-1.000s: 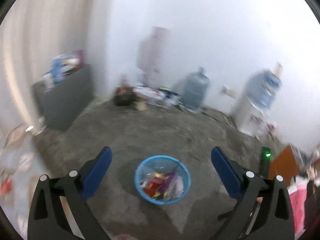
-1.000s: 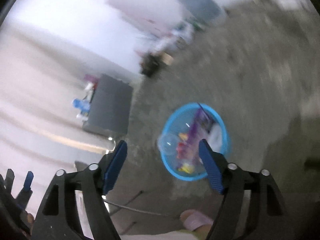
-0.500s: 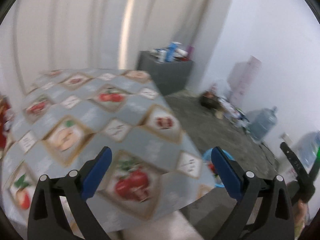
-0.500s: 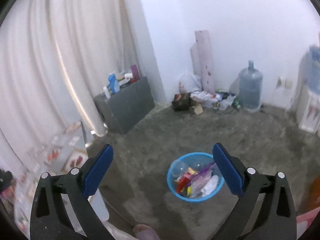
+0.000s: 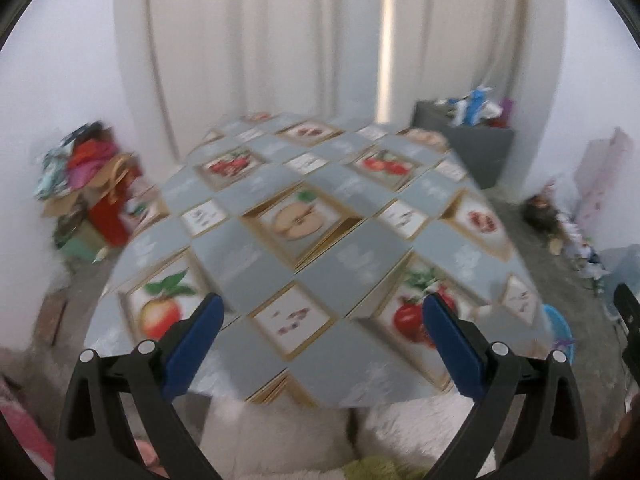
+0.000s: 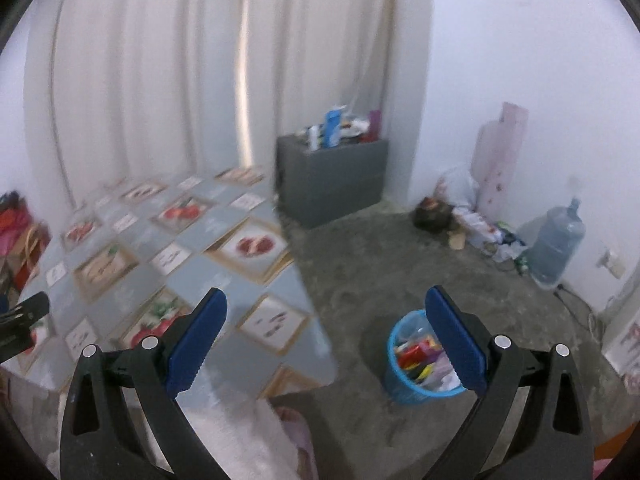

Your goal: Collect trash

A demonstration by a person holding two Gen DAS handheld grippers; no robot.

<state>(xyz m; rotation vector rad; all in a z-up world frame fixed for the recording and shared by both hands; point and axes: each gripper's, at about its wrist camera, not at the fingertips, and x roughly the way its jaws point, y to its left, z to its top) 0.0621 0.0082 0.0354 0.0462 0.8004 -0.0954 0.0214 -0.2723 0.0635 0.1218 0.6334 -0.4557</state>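
Both grippers spread wide and empty above the table; bin on the floor to the right.

Left gripper [image 5: 318, 334]: jaws fully apart, nothing between the blue pads [image 5: 192, 346], aimed level across the table [image 5: 352, 264] and its fruit-print cloth. Right gripper [image 6: 326, 330]: jaws likewise apart, empty, pointing past the table edge [image 6: 256, 276] toward the floor. Blue bin [image 6: 404, 384], full of wrappers, stands on the grey floor [image 6: 400, 264] just behind the right pad [image 6: 456, 340]; only its rim [image 5: 560, 326] shows in the left view. Since 0.5 s ago the left view has swung squarely onto the table and the right has turned left, bringing the table in. Cloth lettering is blurred, unreadable.
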